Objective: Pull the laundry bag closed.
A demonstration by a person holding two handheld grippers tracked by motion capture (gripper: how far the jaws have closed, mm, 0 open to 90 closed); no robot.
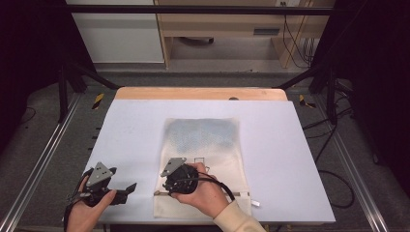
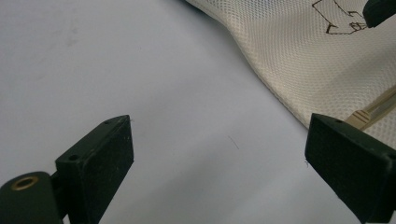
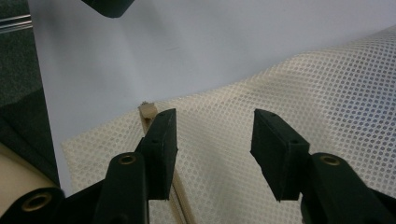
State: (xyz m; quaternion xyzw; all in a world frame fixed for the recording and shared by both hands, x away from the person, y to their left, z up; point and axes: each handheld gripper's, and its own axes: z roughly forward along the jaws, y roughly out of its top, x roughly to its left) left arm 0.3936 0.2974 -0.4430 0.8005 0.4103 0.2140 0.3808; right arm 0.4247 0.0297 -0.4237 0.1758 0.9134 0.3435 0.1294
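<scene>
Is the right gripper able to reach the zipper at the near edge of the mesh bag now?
Probably yes. The right gripper hangs open just above the mesh bag, one jaw beside the zipper, with nothing between them.

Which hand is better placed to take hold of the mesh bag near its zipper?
Right. The right gripper is over the mesh bag, fingers astride the zipper. The left gripper is open over bare table.

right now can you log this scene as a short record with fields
surface: white table top
item: cream mesh bag, lying flat, zipper along its near edge
right gripper: over the bag's near left corner, fingers apart with mesh between them, one beside the zipper end
left gripper: open over bare table, left of the bag
</scene>
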